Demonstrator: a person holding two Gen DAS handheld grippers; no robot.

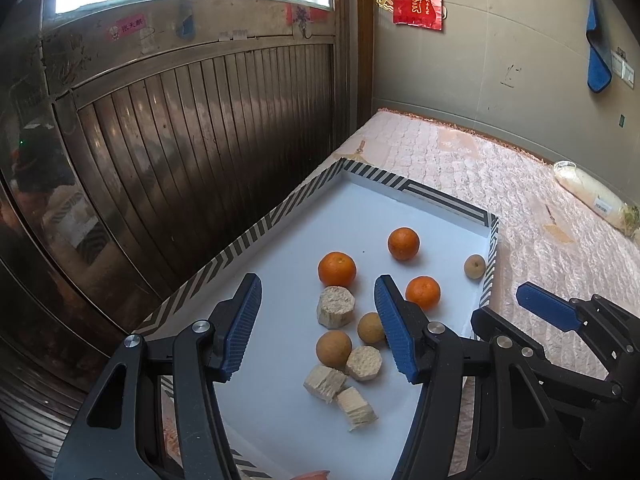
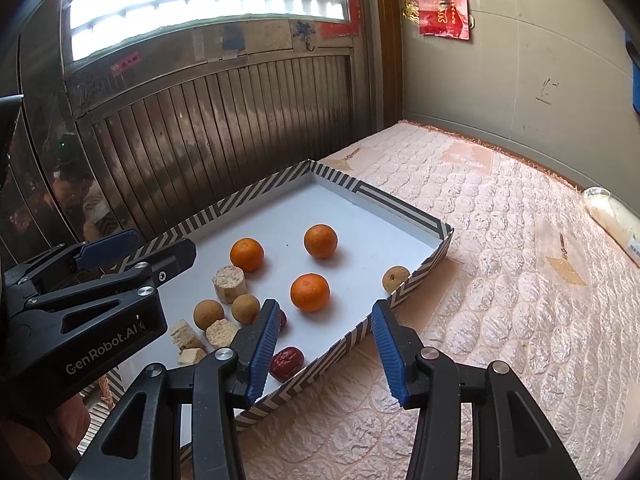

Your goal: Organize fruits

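Risk noted: light cardboard tray (image 2: 416, 280) on soft quilted bed (image 2: 500, 280); a push on the striped rim could tip it and roll round fruit together. Risk of clipping nearest orange (image 1: 423, 292), just beyond the inner finger (image 1: 394, 332) of left gripper (image 1: 316, 334).

Both grippers spread, pinching nothing. Left gripper above tray's near end, over brown fruits (image 1: 334, 347) and pale cut chunks (image 1: 336, 306). Right gripper (image 2: 325, 350) straddling tray's near right edge; red dates (image 2: 286, 358) just beside its left finger. Oranges mid-tray; one brown fruit (image 2: 395, 279) against right wall.
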